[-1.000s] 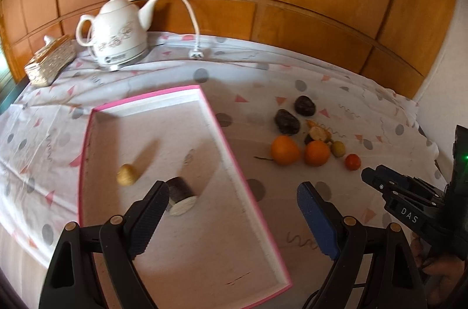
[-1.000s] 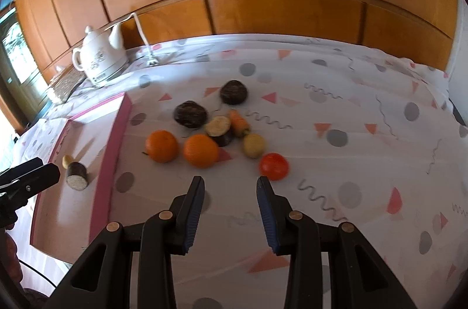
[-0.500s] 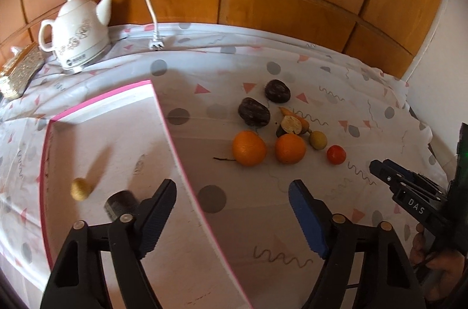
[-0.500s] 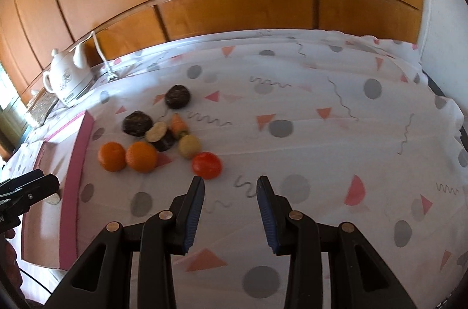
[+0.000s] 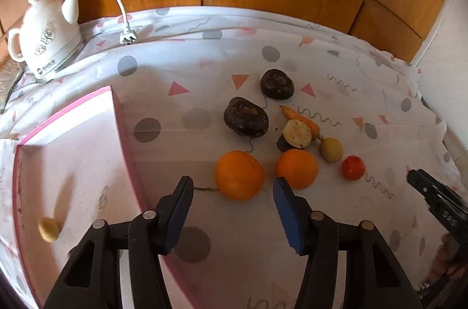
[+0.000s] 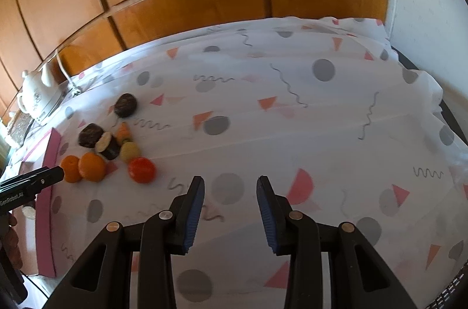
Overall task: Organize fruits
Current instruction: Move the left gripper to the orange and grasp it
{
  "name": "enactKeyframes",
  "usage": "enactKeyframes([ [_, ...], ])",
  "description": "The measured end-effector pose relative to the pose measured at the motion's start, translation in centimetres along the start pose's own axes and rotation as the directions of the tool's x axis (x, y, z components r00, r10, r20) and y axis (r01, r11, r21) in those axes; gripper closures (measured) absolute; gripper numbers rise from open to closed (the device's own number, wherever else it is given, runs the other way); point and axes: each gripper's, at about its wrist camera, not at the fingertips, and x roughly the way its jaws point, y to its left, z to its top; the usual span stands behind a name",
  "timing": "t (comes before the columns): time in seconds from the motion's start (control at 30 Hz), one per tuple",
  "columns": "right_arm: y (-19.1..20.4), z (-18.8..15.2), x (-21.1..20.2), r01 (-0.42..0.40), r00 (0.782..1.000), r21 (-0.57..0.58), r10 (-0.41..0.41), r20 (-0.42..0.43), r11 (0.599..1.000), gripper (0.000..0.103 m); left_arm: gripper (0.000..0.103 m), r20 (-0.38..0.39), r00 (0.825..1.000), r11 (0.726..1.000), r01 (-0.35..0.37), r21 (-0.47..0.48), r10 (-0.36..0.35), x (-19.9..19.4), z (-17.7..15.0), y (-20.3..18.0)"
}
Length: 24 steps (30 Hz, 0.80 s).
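**Left tongs closing near an orange beside the pink tray**

The left tongs [image 5: 232, 186] hang over the counter [image 5: 181, 92], which is covered by a white cloth with grey dots and pink triangles. Their jaws are closing, yet they are apart and clamp nothing. The nearer orange [image 5: 239, 175] sits just beyond the gap between the blue pads, and no pad touches it. A second orange [image 5: 296, 168] lies just to its right. Farther right are a small green-yellow fruit [image 5: 331, 148] and a red tomato [image 5: 353, 167]. Behind the oranges sits a cut piece with a dark skin and pale face [image 5: 295, 135], touching a carrot [image 5: 301, 117]. Two dark brown, wrinkled fruits [image 5: 246, 120] lie farther back, near one another.

The pink-rimmed tray [image 5: 118, 116] stands at the left, and a small yellowish fruit [image 5: 48, 229] rests inside it near its left wall. A white kettle [image 5: 46, 43] stands at the far left, and its cord and plug trail over the cloth.

The right tongs [image 6: 230, 192] hover over bare cloth, well to the right of the fruit. Their jaws are a little apart, with nothing between them.
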Motion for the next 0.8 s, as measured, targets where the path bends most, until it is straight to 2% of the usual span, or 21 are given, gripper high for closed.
enactKeyframes([
  [0.2, -1.2, 0.2, 0.4, 0.018, 1.000, 0.025, -0.018, -0.008, 1.000, 0.066, 0.046, -0.045, 0.999, 1.000, 0.001, -0.021, -0.002, 2.4, 0.5, 0.2],
  [0.3, -1.4, 0.2, 0.7, 0.021, 1.000, 0.030, -0.021, -0.015, 0.999, 0.066, 0.050, -0.050, 0.999, 1.000, 0.010, -0.018, -0.010, 3.3, 0.7, 0.1],
  [0.4, -1.6, 0.2, 1.0, 0.023, 0.999, 0.037, -0.022, -0.023, 0.999, 0.066, 0.063, -0.047, 0.998, 0.999, 0.042, -0.027, -0.043, 3.1, 0.9, 0.3],
  [0.8, -1.0, -0.1, 1.6, 0.023, 0.999, 0.028, -0.022, -0.038, 0.999, 0.066, 0.064, -0.002, 0.998, 0.997, 0.070, -0.036, -0.071, 0.5, 0.0, 1.0],
])
